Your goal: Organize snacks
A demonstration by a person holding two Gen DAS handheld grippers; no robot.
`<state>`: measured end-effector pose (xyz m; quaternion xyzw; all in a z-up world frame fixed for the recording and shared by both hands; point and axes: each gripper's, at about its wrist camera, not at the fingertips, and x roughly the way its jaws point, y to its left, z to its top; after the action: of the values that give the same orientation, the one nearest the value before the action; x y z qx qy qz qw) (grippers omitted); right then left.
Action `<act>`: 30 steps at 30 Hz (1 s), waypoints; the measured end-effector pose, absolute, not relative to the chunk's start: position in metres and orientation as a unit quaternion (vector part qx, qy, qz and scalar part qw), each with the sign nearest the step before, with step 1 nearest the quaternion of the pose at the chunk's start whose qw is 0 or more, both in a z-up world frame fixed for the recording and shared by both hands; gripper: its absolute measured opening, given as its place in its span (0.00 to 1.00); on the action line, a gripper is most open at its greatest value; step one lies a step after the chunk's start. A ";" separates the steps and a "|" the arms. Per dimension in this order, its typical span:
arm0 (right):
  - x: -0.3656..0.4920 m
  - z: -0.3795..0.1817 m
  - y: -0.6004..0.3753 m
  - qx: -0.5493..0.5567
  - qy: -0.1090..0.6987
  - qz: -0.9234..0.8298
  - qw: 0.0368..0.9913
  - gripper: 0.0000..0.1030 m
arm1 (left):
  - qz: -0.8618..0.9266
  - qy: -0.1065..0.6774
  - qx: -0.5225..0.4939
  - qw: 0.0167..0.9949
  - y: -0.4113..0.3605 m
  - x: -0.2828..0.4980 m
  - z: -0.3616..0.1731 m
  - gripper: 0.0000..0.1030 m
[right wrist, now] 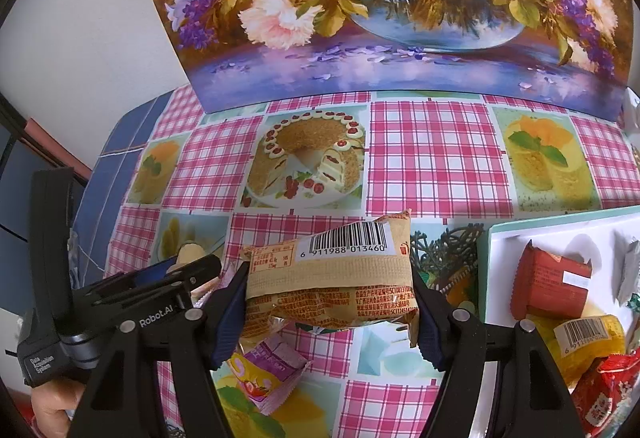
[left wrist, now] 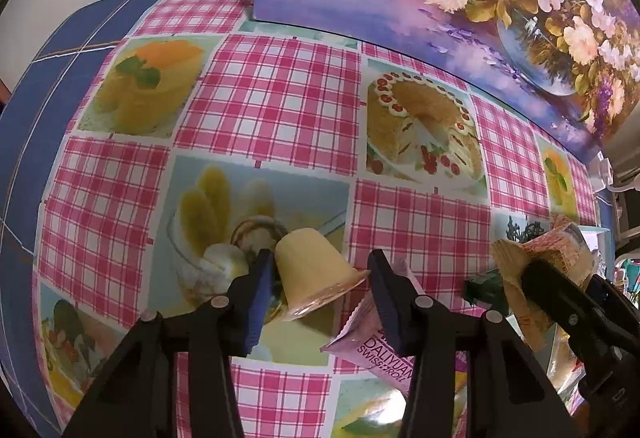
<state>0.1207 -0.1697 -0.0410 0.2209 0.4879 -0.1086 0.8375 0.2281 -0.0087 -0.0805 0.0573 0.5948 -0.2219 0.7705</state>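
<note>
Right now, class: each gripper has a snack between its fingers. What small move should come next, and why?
Probably carry the tan snack pack, clamped in the right gripper, over to the white tray on its right, where other snacks already lie. The left gripper is not yet closed on the jelly cup.

A: Where do both cameras look?
B: Each sits close above the pink checked oilcloth counter (left wrist: 280, 97), looking steeply down along its tongs.
A: Shared?
B: The flower painting (right wrist: 380, 17) behind.

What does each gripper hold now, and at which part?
The right gripper holds the tan snack packet by its two ends. The left gripper has nothing held; the jelly cup lies between its fingers.
</note>
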 end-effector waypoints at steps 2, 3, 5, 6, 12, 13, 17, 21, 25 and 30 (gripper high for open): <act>0.120 -0.041 -0.170 0.222 0.487 -0.109 0.838 0.71 | -0.217 0.595 0.053 0.772 -0.006 0.227 -0.080 0.48; 0.120 -0.040 -0.169 0.222 0.487 -0.109 0.838 0.71 | -0.215 0.595 0.050 0.773 -0.004 0.226 -0.080 0.48; 0.119 -0.038 -0.168 0.222 0.486 -0.107 0.838 0.71 | -0.211 0.594 0.043 0.775 0.001 0.225 -0.076 0.48; 0.119 -0.036 -0.167 0.222 0.485 -0.106 0.839 0.71 | -0.206 0.592 0.037 0.778 0.004 0.224 -0.074 0.48; 0.107 -0.020 -0.164 0.234 0.472 -0.103 0.844 0.71 | -0.180 0.571 0.015 0.801 0.018 0.208 -0.047 0.22; 0.104 -0.017 -0.164 0.236 0.469 -0.105 0.845 0.71 | -0.179 0.567 0.007 0.804 0.020 0.203 -0.040 0.22; 0.088 -0.008 -0.168 0.251 0.461 -0.111 0.844 0.71 | -0.176 0.550 0.017 0.816 0.018 0.189 -0.027 0.22; 0.075 -0.007 -0.174 0.257 0.460 -0.122 0.841 0.71 | -0.166 0.550 0.041 0.817 0.011 0.188 -0.029 0.35; 0.068 -0.011 -0.182 0.268 0.460 -0.124 0.838 0.71 | -0.144 0.560 0.078 0.812 0.001 0.201 -0.049 0.48; 0.068 -0.018 -0.190 0.280 0.460 -0.128 0.833 0.71 | -0.132 0.574 0.106 0.801 -0.008 0.206 -0.071 0.47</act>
<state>0.0680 -0.1900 -0.0185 0.2799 0.4603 -0.1276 0.8328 0.2065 -0.0075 -0.0706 0.1057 0.5742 -0.1320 0.8011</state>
